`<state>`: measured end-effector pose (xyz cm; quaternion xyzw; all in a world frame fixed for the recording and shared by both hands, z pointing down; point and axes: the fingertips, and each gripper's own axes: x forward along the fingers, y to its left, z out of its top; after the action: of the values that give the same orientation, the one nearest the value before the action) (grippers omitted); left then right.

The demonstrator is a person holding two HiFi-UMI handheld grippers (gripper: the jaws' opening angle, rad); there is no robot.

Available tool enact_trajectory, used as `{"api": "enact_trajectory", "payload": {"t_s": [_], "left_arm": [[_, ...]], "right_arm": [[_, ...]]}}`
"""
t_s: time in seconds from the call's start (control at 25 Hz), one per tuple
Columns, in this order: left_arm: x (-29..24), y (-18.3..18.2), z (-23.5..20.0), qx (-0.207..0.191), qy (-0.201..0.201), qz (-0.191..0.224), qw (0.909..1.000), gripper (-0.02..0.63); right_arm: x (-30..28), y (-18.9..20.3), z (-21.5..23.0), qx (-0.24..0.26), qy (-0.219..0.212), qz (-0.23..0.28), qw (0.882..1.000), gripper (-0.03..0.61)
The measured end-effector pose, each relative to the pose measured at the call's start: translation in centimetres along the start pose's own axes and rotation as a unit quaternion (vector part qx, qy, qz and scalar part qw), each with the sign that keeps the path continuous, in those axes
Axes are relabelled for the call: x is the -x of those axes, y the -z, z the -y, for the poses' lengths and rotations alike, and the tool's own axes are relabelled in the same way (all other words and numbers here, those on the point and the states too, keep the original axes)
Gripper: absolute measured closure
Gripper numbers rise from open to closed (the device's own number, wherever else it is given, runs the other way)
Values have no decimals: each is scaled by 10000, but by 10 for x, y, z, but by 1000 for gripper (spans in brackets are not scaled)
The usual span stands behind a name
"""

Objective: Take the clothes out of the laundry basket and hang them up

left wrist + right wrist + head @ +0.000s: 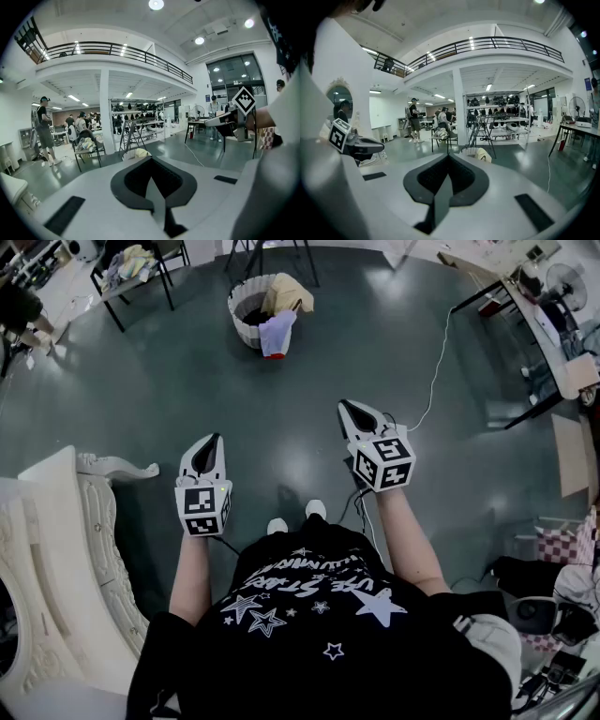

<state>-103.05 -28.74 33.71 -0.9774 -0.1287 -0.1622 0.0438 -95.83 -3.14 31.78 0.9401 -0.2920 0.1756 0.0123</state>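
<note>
A white laundry basket (242, 298) stands on the dark floor well ahead of me. A beige garment (286, 294) sits in it and a pale lilac one (277, 334) hangs over its rim. The basket (136, 153) shows small beyond the jaw tips in the left gripper view, and the basket (476, 153) likewise in the right gripper view. My left gripper (216, 439) and right gripper (344, 405) are held out in front of my body, both pointing toward the basket and far short of it. Both are shut with nothing between the jaws.
A chair heaped with clothes (131, 273) stands at the far left. Ornate white furniture (66, 521) is close on my left. A white cable (436, 362) runs across the floor to tables (525, 296) at the right. A metal rack (487, 124) stands behind the basket.
</note>
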Motion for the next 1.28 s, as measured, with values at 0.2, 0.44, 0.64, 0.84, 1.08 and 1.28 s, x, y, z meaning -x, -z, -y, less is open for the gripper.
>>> {"api": "enact_trajectory", "payload": {"t_s": [0.2, 0.44, 0.64, 0.84, 1.08, 1.28], "left_arm": [[-3, -13, 17, 53, -85, 16, 9999, 595], [-15, -32, 35, 128, -124, 158, 9997, 595], [-21, -39, 48, 67, -171, 129, 9997, 595], [-31, -34, 73, 137, -192, -4, 9997, 595], [-59, -52, 103, 107, -270, 183, 9994, 552], [-80, -57, 128, 127, -190, 217, 9995, 338]], "right_arm": [[8, -9, 15, -14, -115, 92, 9999, 572], [17, -15, 38, -34, -127, 176, 9998, 572], [16, -8, 50, -57, -219, 179, 9996, 572], [20, 5, 73, -248, -264, 154, 9992, 572], [24, 8, 112, -373, -509, 201, 9978, 544], [21, 24, 137, -392, -751, -1, 9964, 403]]}}
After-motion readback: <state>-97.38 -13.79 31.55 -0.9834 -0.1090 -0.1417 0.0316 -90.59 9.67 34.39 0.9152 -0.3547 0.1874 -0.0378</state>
